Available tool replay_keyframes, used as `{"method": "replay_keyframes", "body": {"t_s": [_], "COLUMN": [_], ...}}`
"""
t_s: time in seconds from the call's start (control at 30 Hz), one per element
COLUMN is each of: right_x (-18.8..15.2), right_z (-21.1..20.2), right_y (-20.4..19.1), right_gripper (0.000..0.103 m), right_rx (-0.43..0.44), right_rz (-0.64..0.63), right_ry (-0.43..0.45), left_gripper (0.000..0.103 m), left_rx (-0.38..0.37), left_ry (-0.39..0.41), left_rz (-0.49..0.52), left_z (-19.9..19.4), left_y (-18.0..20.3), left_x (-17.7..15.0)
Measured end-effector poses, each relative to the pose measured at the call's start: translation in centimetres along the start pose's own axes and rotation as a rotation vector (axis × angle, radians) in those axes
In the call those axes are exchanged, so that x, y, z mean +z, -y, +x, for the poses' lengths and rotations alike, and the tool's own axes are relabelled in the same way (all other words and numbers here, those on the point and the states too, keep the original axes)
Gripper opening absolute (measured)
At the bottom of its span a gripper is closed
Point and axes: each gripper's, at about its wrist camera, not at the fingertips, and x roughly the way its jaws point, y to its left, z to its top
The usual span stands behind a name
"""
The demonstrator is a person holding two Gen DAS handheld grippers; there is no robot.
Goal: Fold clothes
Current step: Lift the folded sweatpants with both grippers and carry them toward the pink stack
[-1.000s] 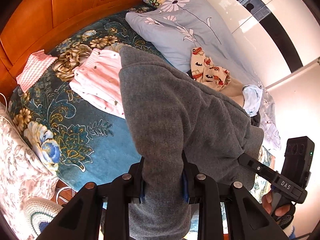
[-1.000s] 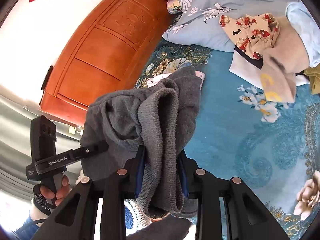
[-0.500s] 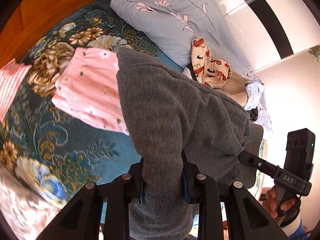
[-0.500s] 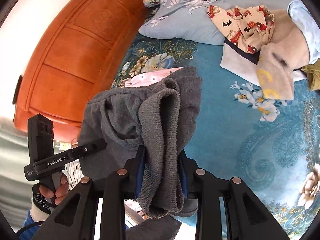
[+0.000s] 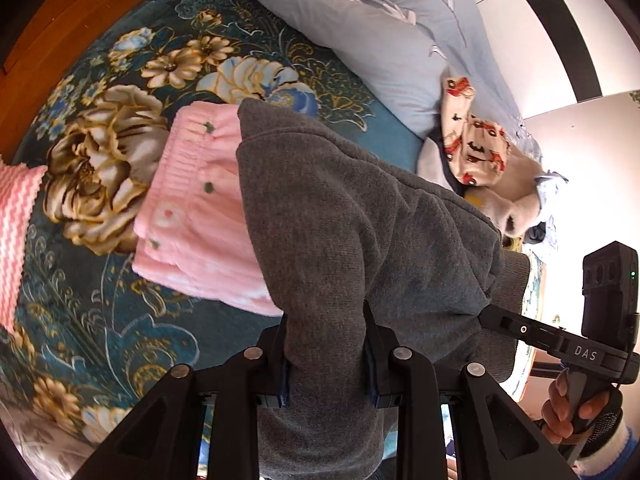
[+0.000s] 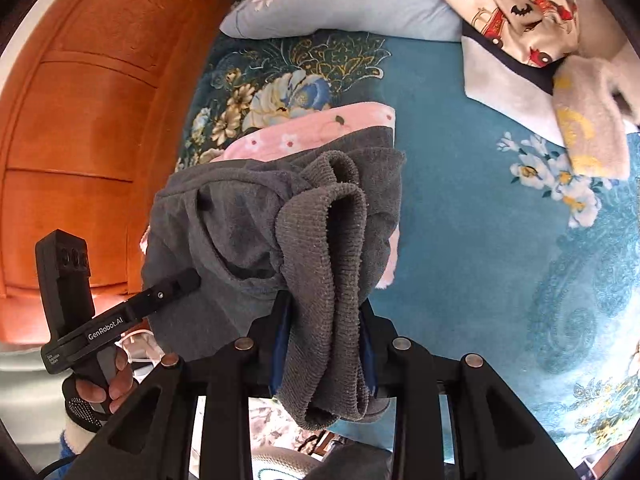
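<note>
Grey sweater (image 5: pixel 360 240) hangs folded above the bed (image 5: pixel 100 320), over the pink garment (image 5: pixel 192 216) near the headboard edge. Left gripper (image 5: pixel 325 354) and right gripper (image 6: pixel 322 344) each pinch a bunched end. Step: carrying to stack. Next: lower evenly, then release.

Black left gripper (image 5: pixel 325 354) and right gripper (image 6: pixel 323 350) — silver screws, blue jaw pads; "GenRobot.AI", "DAS" lettering.

Pink folded garment (image 5: pixel 196 216) half hidden behind grey sweater (image 5: pixel 352 232)
</note>
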Motion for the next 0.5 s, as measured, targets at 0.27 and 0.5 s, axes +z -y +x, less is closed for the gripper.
{"method": "replay_keyframes", "body": {"t_s": [0.27,0.5], "right_x": [5.8,8.6], "right_z": [5.7,9.0], "right_y": [-2.0,-1.7], "right_gripper": [0.033,0.033], "right_rx": [-0.05,-0.098], "right_rz": [-0.018,0.018], "right_ry": [-0.041,-0.051], "left_gripper": [0.029,0.029], "left_rx": [0.032,0.062], "left_ry": [-0.015,-0.063], "left_rz": [-0.007,-0.01], "left_z": [2.4,5.7], "left_y": [-3.8,-5.4], "left_x": [5.5,8.1]}}
